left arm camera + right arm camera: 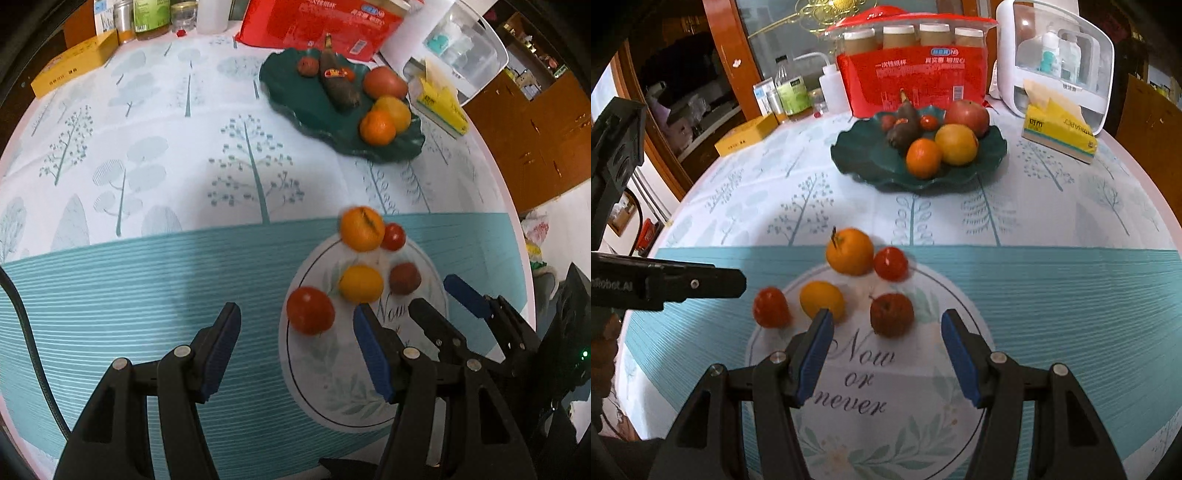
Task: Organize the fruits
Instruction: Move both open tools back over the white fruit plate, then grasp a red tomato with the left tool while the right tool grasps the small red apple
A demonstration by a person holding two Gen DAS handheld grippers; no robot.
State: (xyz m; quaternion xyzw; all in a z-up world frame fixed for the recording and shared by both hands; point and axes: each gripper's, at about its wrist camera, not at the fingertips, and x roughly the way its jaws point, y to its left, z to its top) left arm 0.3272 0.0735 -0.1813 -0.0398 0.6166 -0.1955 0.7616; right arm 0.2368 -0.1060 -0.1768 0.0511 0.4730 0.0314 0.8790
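Several loose fruits lie on the tablecloth's round print: an orange with a stem (850,251), a small red tomato (891,263), a yellow lemon (822,300), a red tomato (771,307) and a dark red apple (891,314). They also show in the left wrist view, with the red tomato (310,310) nearest. A dark green leaf-shaped plate (864,158) farther back holds more fruit. My right gripper (886,325) is open and empty, just short of the apple. My left gripper (295,325) is open and empty, the red tomato just beyond its fingertips. The right gripper (439,295) shows in the left wrist view.
At the table's back stand a red package (916,77), a yellow tissue box (1060,125), a white appliance (1060,51), bottles and jars (792,94) and a yellow carton (746,136). The round table's edge curves down on the right (1160,206).
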